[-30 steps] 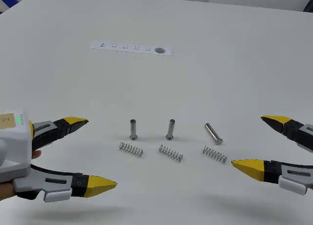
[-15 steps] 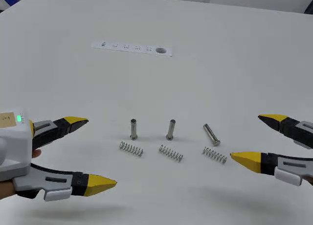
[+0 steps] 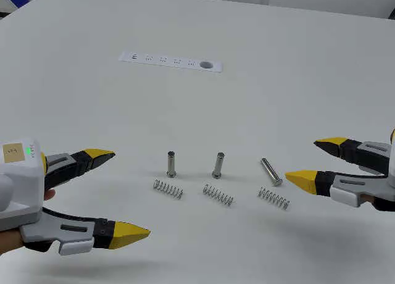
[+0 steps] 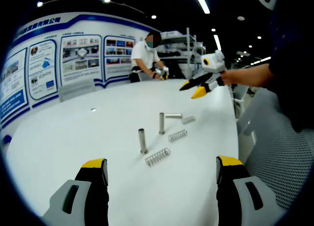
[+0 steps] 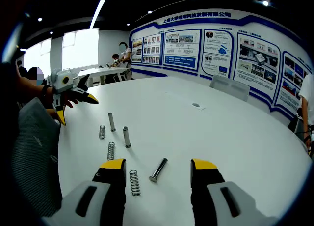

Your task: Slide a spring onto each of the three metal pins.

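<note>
- The left gripper [image 3: 131, 193] hovers at the left side of the desk [image 3: 278, 80], much where it was a second ago. Its fingers [image 3: 126, 233] are spread wide and hold nothing.
- The left pin [image 3: 171, 163] stands upright on its head, with the left spring [image 3: 168, 189] lying just in front of it. Neither has been disturbed.
- The middle pin [image 3: 218, 164] and middle spring [image 3: 218, 195] are arranged the same way and are likewise unmoved.
- The right pin [image 3: 270, 171] lies on its side, head end toward the person. The right spring [image 3: 273, 198] rests close beside it, apart from it.
- The right gripper [image 3: 301, 158] is what has changed. It has come inward from the right edge, and its nearer fingertip now sits just beside the fallen pin's head.
- The gap between its fingers looks narrower than before, though still open and empty. In the right gripper view, the pin [image 5: 158, 170] lies ahead between them.
- No spring is on a pin yet. The approach suggests the toppled pin is the first target, probably to be gripped before its spring goes on.
</note>
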Demonstrator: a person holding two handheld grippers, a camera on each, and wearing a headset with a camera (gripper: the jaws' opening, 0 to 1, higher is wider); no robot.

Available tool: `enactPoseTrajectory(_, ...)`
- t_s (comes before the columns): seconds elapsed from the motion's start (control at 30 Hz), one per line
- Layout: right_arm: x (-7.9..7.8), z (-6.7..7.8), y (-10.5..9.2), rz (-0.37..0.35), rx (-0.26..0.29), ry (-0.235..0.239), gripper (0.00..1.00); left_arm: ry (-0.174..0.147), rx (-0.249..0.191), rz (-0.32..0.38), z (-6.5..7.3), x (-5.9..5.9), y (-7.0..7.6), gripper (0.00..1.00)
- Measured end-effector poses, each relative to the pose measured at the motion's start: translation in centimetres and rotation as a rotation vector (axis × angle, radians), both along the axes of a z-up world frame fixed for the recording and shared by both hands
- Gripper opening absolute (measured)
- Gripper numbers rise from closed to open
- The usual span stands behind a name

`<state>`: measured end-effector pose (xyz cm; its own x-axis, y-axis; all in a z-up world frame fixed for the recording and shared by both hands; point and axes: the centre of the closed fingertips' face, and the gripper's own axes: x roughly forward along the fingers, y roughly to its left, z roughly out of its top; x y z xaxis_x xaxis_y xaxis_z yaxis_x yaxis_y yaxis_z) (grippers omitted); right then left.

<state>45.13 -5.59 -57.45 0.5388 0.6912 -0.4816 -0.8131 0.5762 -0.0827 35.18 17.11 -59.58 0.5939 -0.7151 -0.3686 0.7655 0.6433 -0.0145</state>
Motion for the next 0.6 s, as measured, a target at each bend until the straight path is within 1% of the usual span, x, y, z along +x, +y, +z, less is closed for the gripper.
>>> enactPoseTrajectory(0.27, 1.8, -1.1, 0.6, -0.037, -0.064, 0.051, 0.41, 0.003, 0.004, -0.003, -0.1, 0.0, -0.1, 0.92)
enactPoseTrajectory(0.37, 2.1, -1.7, 0.8, -0.051, -0.092, 0.073, 0.38, 0.004, 0.005, -0.001, -0.1, 0.0, -0.1, 0.92)
enactPoseTrajectory(0.4, 2.3, -1.8, 0.8, -0.056, -0.096, 0.072, 0.36, 0.005, 0.004, -0.001, -0.1, -0.1, -0.2, 0.92)
enactPoseTrajectory(0.5, 2.6, -2.0, 1.2, -0.069, -0.109, 0.088, 0.32, 0.007, 0.006, -0.002, -0.2, -0.1, -0.1, 0.91)
enactPoseTrajectory(0.57, 3.0, -2.2, 1.6, -0.077, -0.123, 0.092, 0.31, 0.009, 0.008, -0.003, -0.3, -0.1, -0.1, 0.91)
enactPoseTrajectory(0.6, 3.2, -2.4, 1.7, -0.086, -0.136, 0.101, 0.3, 0.009, 0.007, -0.003, -0.3, -0.1, -0.2, 0.91)
